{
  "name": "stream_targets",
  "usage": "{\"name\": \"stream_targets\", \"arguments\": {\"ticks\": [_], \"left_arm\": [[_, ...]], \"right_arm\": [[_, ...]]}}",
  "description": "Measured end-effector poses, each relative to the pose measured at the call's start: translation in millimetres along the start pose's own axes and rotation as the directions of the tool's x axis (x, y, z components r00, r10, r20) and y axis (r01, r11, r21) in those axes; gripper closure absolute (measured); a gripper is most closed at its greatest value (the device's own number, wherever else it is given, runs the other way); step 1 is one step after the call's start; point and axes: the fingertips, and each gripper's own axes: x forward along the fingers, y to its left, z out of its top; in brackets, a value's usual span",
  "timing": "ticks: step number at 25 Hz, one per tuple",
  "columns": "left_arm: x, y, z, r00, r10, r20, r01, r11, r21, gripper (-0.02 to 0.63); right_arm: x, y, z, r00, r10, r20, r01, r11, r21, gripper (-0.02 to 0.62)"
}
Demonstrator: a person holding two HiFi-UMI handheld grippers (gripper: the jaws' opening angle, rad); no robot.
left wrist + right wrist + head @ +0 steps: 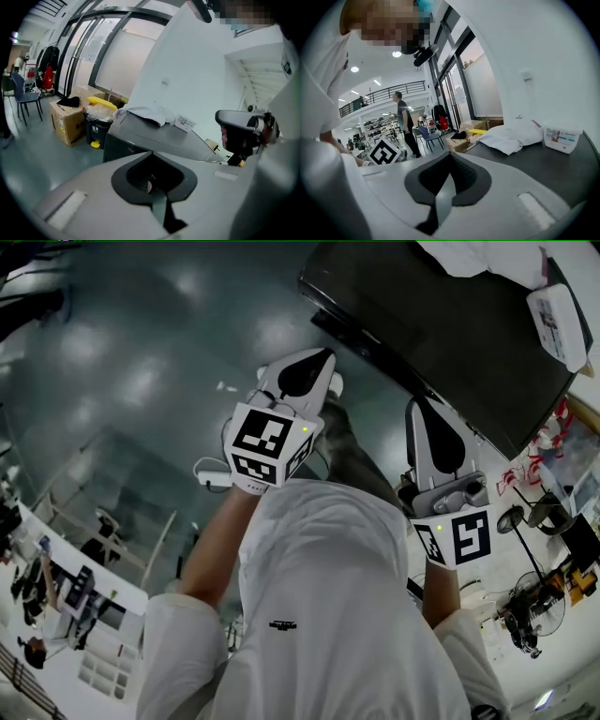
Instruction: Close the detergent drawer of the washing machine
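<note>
**Stock at hand: one washing machine, two grippers, sundries**

1. Washing machine (pixel 450 343), count one. Dark grey, flat-topped. It stands ahead of both your grippers: beyond the left one's tips (pixel 154 138), and ahead and to the right of the right one (pixel 534 164). Its detergent drawer cannot be made out in any view.
2. Bystander (pixel 404 122), count one. Stands well beyond your right gripper, to the left of its jaws.
3. Chair (pixel 23 96), count one. Blue, far to the left of your left gripper.
4. Cardboard box (pixel 68 123), count one. On the floor ahead and left of your left gripper, just beside the bin.
5. Bin (pixel 97 129), count one. Black, between the box and the machine.
6. White cloth (pixel 511 136), count one heap. Lies on the machine's top, ahead and right of your right gripper.
7. Grippers, count two. You hold both up in front of your chest, apart from the machine. Left gripper (pixel 309 367): jaws clenched together, nothing between them. Right gripper (pixel 433 432): jaws likewise pressed together, empty.
8. White tub (pixel 561 137), count one. Labelled, on the machine's top just right of the cloth.
9. Marker cubes, count two. One on each gripper's near end: left cube (pixel 270 446), right cube (pixel 459 540).
</note>
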Motion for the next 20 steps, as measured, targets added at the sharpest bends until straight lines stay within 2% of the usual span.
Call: {"name": "stream_targets", "arguments": {"ticks": [6, 12, 20], "left_arm": [[-20.9, -16.5, 21.1, 0.999, 0.015, 0.034, -0.015, 1.000, 0.002, 0.588], [-41.1, -32.1, 43.3, 0.996, 0.024, 0.083, -0.027, 0.999, 0.044, 0.588], [-75.6, -50.4, 63.4, 0.987, 0.055, 0.148, -0.068, 0.994, 0.081, 0.588]], "right_arm": [[-14.3, -3.1, 17.4, 1.000, -0.012, 0.016, 0.012, 1.000, -0.024, 0.595], [-32.1, -10.6, 30.6, 0.998, -0.052, 0.032, 0.054, 0.998, -0.044, 0.595], [-56.0, -5.2, 40.0, 0.998, -0.057, 0.041, 0.061, 0.994, -0.091, 0.595]]}}
